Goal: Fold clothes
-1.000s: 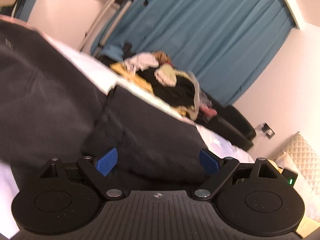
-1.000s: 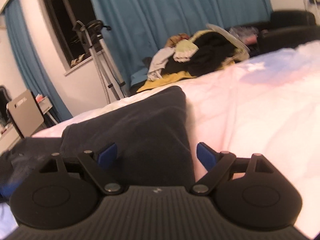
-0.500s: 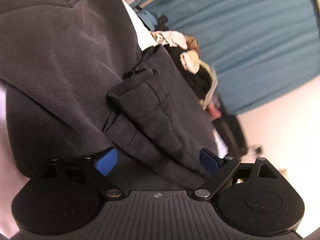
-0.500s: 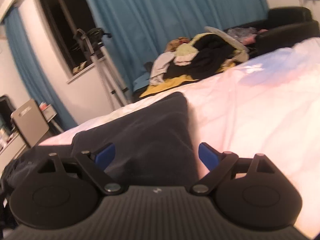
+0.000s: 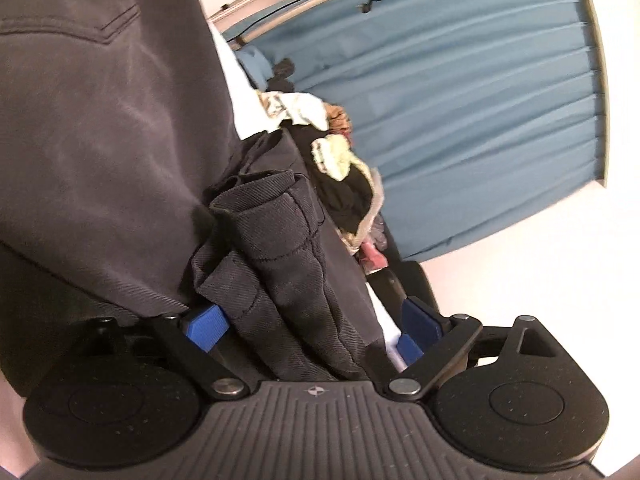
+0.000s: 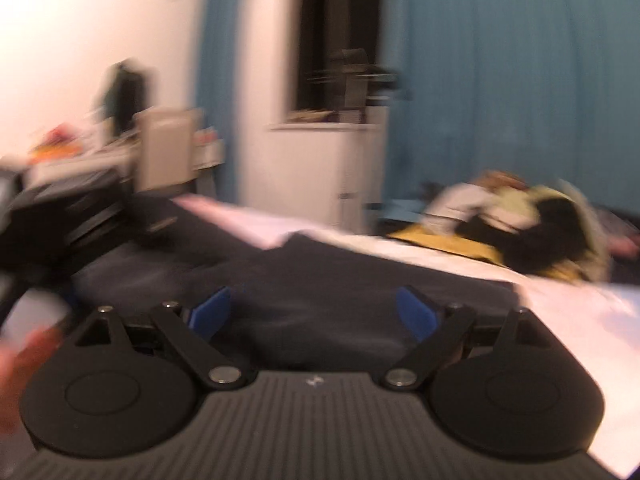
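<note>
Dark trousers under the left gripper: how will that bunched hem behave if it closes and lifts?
Dark trousers look floppy: the hem bunches between the open left gripper. Thick twill and seams suggest decent grip. The rest, spread on the bed, would probably trail and drag.

Both handheld units alike: ribbed charcoal plastic left gripper [image 5: 310, 326] and right gripper [image 6: 312, 312], each with two round black discs, black linkage arms on silver pivot screws, blue rubber-faced fingers [image 5: 204, 326], small compass-like mark at centre.

Both wrist views sit low, seemingly sharing the clothes pile [image 5: 340, 168] [image 6: 520, 216].
</note>
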The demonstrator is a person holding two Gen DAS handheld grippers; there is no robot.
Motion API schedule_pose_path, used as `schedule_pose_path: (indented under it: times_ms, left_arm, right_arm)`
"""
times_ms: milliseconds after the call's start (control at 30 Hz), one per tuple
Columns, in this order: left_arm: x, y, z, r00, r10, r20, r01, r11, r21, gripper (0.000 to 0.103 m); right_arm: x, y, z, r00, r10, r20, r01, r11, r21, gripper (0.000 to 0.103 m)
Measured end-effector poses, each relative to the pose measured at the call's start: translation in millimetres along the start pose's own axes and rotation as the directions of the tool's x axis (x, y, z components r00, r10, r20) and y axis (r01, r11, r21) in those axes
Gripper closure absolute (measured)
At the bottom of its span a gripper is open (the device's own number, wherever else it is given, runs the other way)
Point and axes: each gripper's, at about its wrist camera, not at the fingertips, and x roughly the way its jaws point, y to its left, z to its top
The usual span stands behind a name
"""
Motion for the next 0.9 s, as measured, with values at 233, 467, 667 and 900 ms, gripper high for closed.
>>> schedule_pose_path:
  times_ms: [233,467,667,900]
  left_arm:
    - [-6,-8,-3,0.998,-0.059,-0.006,0.059,0.997,0.043,0.01]
    - [0,-7,-8,0.998,-0.056,-0.037,0.058,0.996,0.068,0.004]
    - [7,-10,-4,0.997,-0.068,0.046,0.062,0.991,0.122,0.004]
    - [18,0,11,0.994,0.052,0.094,-0.06,0.994,0.091,0.063]
  right_arm:
    - [33,24,-22,0.997,-0.022,-0.07,0.008,0.981,-0.194,0.024]
    - [24,14,-8,0.999,-0.049,-0.01,0.048,0.994,-0.101,0.086]
    - [8,25,3,0.999,-0.023,0.024,0.026,0.994,-0.106,0.087]
    - [14,47,-14,1.0,-0.009,-0.018,0.006,0.987,-0.16,0.085]
